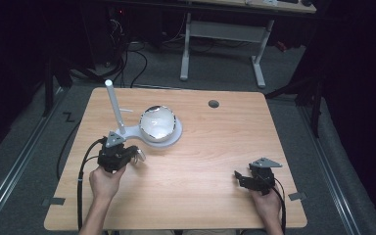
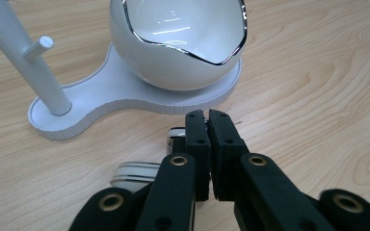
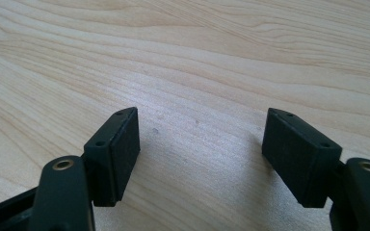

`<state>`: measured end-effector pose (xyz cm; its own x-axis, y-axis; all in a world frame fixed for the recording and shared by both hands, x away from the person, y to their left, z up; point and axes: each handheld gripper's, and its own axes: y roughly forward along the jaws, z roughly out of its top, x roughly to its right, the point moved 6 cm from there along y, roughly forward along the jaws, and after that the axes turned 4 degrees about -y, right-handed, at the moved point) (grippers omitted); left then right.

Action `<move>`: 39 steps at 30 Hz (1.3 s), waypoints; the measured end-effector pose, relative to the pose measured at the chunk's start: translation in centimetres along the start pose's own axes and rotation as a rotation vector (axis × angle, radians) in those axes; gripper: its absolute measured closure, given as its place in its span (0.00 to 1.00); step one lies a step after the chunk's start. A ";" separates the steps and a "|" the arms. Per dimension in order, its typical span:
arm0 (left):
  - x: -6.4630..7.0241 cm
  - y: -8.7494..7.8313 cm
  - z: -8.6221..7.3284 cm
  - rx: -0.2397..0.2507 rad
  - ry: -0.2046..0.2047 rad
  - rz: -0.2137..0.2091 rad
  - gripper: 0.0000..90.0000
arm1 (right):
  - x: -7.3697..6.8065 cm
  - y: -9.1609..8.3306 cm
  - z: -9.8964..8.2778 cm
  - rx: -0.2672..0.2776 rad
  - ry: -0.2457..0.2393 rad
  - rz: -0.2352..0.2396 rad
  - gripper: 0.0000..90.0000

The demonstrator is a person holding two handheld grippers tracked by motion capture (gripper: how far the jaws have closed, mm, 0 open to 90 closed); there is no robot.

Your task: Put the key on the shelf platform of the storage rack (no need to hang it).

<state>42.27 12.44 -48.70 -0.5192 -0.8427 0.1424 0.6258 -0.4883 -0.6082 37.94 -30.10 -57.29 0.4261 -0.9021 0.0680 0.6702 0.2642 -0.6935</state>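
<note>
Near the white stand (image 1: 149, 134), the left hand-held gripper (image 2: 207, 120) pinched a silver-white ring (image 2: 176, 137); the right hand-held gripper (image 3: 200, 144) rested wide apart on the tabletop (image 1: 200, 161).

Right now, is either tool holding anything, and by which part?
The left tool is shut on a small white, silver-edged piece, pinched by its edge; what it is cannot be told. The right tool is open and holds nothing.
</note>
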 end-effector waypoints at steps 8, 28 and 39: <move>0.6 -1.0 1.4 0.016 -0.035 -0.064 0.98 | 0.0 0.0 0.0 0.001 0.001 0.000 0.33; 1.4 -1.7 4.2 0.018 -0.014 -0.115 0.98 | 0.0 0.0 0.0 0.001 0.002 0.001 0.33; 1.9 -1.9 6.0 0.001 0.016 -0.128 0.98 | 0.0 0.0 0.0 0.001 0.002 0.001 0.33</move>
<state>43.58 10.46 -42.60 -0.6042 -0.7697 0.2061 0.5543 -0.5918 -0.5852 37.94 -30.12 -57.29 0.4255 -0.9025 0.0664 0.6706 0.2652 -0.6928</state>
